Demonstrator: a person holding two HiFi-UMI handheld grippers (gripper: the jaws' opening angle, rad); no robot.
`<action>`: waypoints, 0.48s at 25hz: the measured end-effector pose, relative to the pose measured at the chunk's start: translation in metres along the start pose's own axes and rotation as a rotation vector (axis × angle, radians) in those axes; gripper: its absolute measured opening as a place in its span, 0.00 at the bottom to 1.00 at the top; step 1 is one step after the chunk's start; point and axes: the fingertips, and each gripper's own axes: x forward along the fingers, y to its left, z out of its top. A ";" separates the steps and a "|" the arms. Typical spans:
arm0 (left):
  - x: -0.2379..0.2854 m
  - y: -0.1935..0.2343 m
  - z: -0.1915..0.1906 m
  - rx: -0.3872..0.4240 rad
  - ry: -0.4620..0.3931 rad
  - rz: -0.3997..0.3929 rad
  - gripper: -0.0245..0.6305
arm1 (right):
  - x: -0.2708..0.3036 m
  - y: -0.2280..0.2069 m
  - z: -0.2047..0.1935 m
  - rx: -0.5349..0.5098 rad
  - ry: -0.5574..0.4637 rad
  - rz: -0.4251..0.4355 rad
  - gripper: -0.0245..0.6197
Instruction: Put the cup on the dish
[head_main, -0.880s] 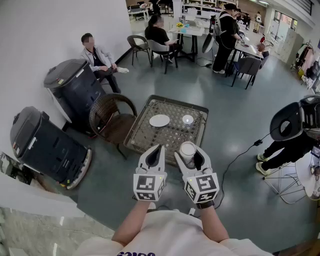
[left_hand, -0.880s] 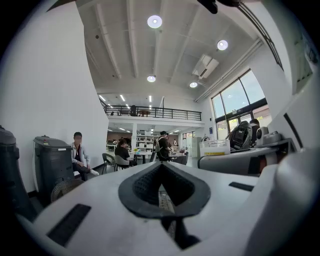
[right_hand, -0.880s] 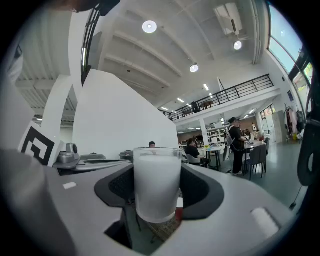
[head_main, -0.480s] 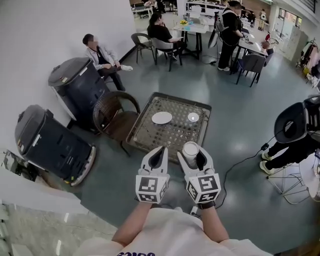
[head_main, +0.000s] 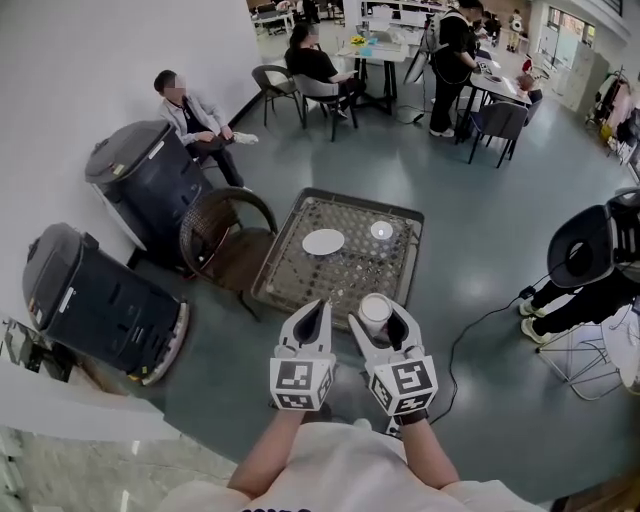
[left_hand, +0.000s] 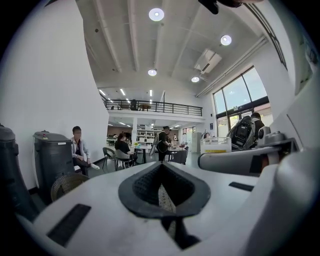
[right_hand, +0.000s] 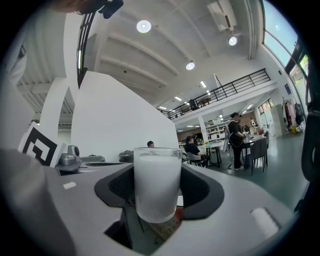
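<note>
1. Right gripper (head_main: 378, 318) pinches the cup (right_hand: 156, 185), a frosted white glass held upright with a pad pressed on each side.
2. The cup hangs in the air at the near edge of the worktop (head_main: 300, 270) and does not rest on it.
3. Left gripper (left_hand: 162, 187) has its jaws pressed together with nothing between them. It sits just beside the right gripper, on its left.
4. Dish (head_main: 323, 241) is white and round. It lies flat on the perforated worktop, left of centre, well apart from the cup.
5. Small round glass (head_main: 381, 231) stands on the worktop to the right of the dish, near it but not touching.
6. Wicker chair (head_main: 222, 240) stands just beside the worktop's left edge.
</note>
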 end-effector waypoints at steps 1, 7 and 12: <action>0.007 0.008 -0.001 -0.004 -0.001 -0.006 0.05 | 0.009 -0.001 -0.001 -0.006 0.006 -0.009 0.44; 0.051 0.060 0.012 0.003 -0.023 -0.059 0.05 | 0.069 -0.006 0.009 -0.034 0.012 -0.073 0.44; 0.079 0.114 0.015 -0.010 -0.015 -0.081 0.05 | 0.129 0.005 0.019 -0.056 -0.006 -0.093 0.44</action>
